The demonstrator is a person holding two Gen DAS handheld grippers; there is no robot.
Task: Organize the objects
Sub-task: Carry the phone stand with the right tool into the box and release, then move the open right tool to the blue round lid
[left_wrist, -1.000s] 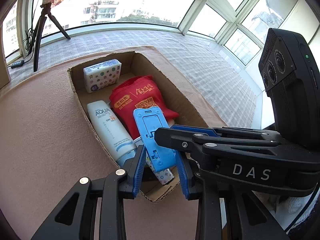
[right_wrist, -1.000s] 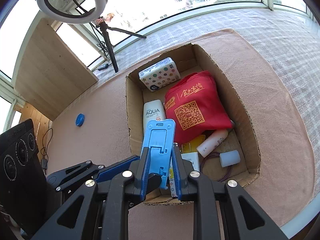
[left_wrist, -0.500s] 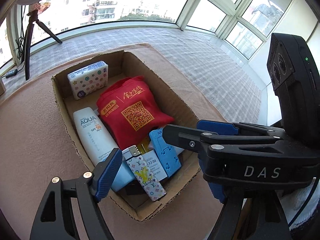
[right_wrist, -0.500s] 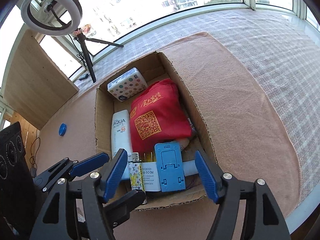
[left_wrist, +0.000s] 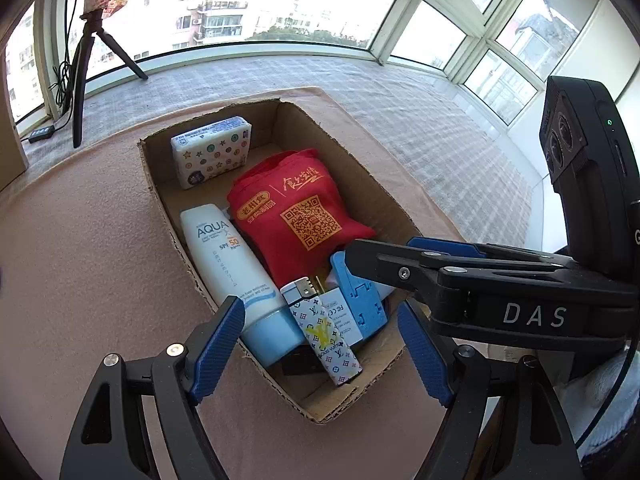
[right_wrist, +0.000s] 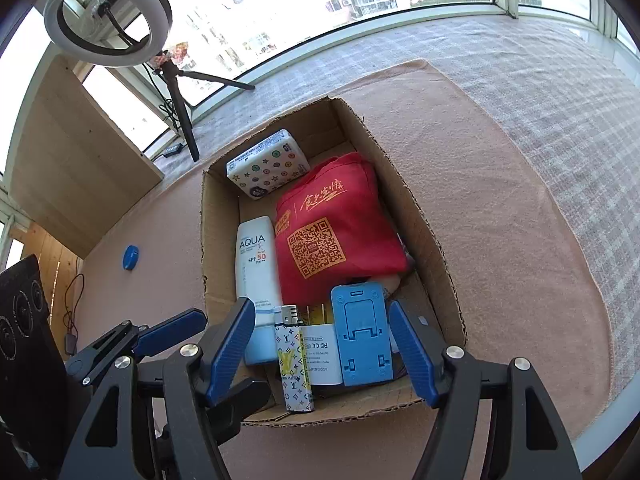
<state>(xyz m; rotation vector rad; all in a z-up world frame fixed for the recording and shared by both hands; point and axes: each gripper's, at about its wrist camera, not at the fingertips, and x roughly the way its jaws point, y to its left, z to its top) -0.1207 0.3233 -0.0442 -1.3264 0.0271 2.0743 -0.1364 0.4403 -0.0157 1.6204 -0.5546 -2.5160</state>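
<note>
An open cardboard box [right_wrist: 420, 216] [left_wrist: 157, 188] sits on a pink mat. In it lie a red bag [right_wrist: 332, 220] [left_wrist: 296, 208], a white AQUA tube [right_wrist: 256, 264] [left_wrist: 224, 264], a patterned tissue pack [right_wrist: 266, 168] [left_wrist: 212, 152], a patterned lighter [right_wrist: 290, 356] [left_wrist: 324, 336], a white adapter box [right_wrist: 320, 356] and a blue phone stand [right_wrist: 362, 340] [left_wrist: 360, 296]. My right gripper [right_wrist: 322, 344] hangs open over the box's near end, the stand lying loose between its fingers. My left gripper [left_wrist: 320, 344] is open too, above the near corner and holding nothing.
A small blue cap [right_wrist: 131, 257] lies on the mat left of the box. A ring light on a tripod [right_wrist: 108, 20] stands at the back by the windows, next to a wooden cabinet [right_wrist: 80, 168]. Checked grey cloth [right_wrist: 540, 80] lies beyond the mat.
My right gripper was shut on the blue phone stand above the box; it has let go, and the stand now lies in the box. Both grippers have opened wide and pulled back.
</note>
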